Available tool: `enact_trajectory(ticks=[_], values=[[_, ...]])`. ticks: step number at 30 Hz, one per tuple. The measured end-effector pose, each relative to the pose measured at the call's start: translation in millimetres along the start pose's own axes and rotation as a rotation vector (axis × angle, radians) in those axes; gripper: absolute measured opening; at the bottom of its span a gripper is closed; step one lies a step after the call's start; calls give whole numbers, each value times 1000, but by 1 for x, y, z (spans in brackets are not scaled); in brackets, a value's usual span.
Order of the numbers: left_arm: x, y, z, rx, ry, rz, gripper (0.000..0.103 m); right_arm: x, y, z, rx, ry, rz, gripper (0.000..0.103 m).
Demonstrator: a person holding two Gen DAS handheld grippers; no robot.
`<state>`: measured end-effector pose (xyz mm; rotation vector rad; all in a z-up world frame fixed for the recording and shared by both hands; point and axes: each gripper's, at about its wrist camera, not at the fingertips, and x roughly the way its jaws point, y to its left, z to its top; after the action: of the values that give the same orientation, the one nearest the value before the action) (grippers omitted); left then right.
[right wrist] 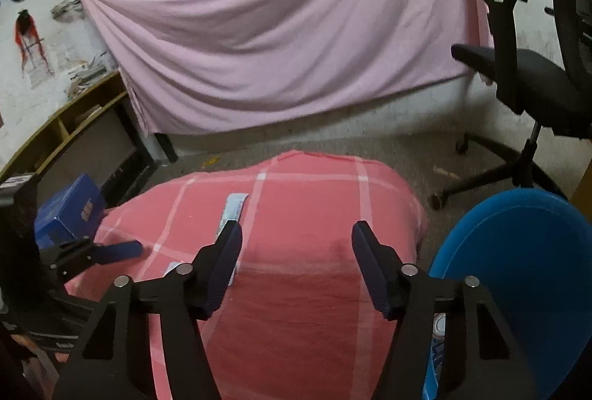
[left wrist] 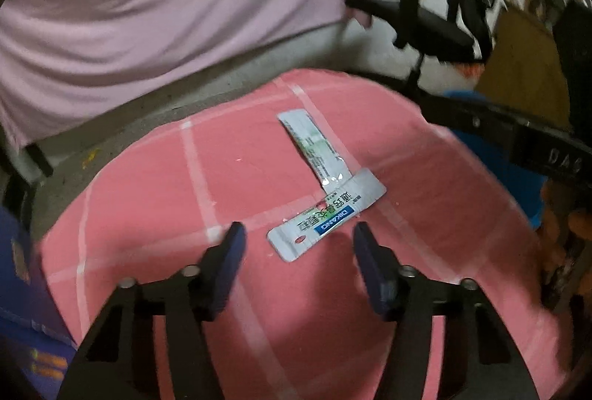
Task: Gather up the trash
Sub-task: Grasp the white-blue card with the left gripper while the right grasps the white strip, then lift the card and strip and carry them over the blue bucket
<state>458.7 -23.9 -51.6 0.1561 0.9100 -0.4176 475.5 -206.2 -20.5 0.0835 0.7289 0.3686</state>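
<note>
Currently your left gripper [left wrist: 298, 239] stands with its jaws spread wide and empty, low over the pink checked counter [left wrist: 148, 196]. Directly ahead, between the two fingertips and just beyond them, lies the nearer sachet [left wrist: 327, 215]; its long axis runs diagonally, near-left to far-right, so the jaws would straddle it at a slant. Touching its far end, the second sachet [left wrist: 312, 146] extends away and to the left. Your right gripper [right wrist: 296, 237] is likewise spread and holds nothing; the sachets lie off to its left, making the left gripper the nearer one. To the right of the counter stands the blue bin [right wrist: 518, 270], probably the trash destination.
</note>
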Motion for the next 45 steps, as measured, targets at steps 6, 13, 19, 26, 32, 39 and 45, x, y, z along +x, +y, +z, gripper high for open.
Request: enact_trajectory(ticks=[6,13,19,26,32,39,45], values=[[15,-11,7,122,30,-12,40,10,2,2,9,47,6,58],[18,-7,0,121,27,-36,21,12,-1,2,31,62,4,55],[9,10,-1,-11,24,-27,11,14,4,2,7,70,-4,54],[-18,46,-18,-255,-23,-25,2,18,12,1,-26,76,-13,52],[-31,67,-19,-387,-26,-53,2,35,28,2,-45,130,8,46],[-37,78,-15,-449,-31,-84,2,72,57,9,-110,223,18,39],[-40,82,-14,-469,-25,-92,2,94,83,8,-202,282,-61,35]])
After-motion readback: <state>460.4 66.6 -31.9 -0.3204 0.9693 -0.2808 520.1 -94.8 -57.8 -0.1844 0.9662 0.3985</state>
